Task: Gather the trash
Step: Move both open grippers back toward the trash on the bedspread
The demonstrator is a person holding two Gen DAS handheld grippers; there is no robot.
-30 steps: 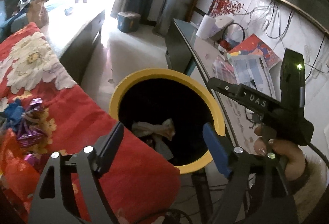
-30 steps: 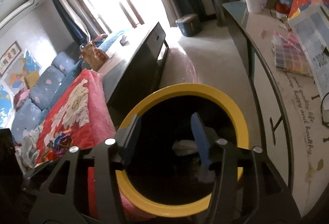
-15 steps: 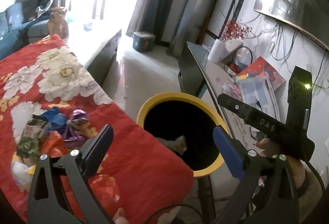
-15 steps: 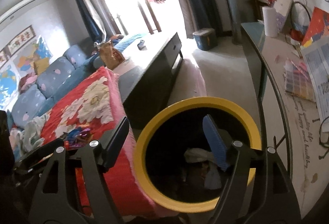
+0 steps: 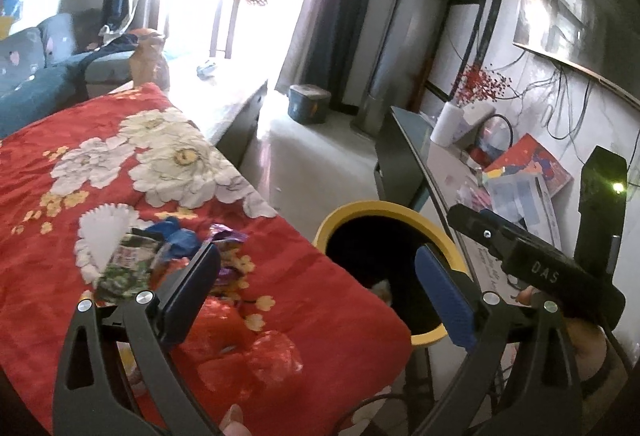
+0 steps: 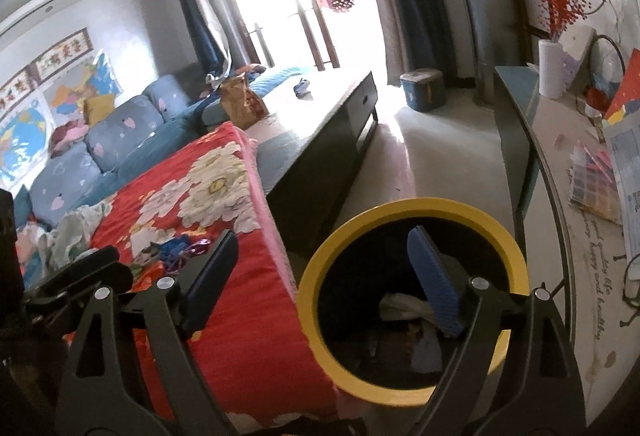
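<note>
- Both grippers have pulled back from the yellow-rimmed bin (image 6: 408, 300); the right gripper (image 6: 324, 276) has just been opening, jaws apart with nothing between them.
- The left gripper (image 5: 316, 284) gapes wide, empty.
- Wrappers (image 5: 168, 256) lie on the red flowered blanket (image 5: 280, 300) beside the bin.
- The bin's contents are dim.

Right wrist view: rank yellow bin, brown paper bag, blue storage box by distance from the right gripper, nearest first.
From the right gripper:
1. Yellow bin: directly ahead, below the open jaws.
2. Brown paper bag: far left, on the low cabinet past the red blanket.
3. Blue storage box: on the floor by the curtains, slightly beyond the bag, a close call.
</note>
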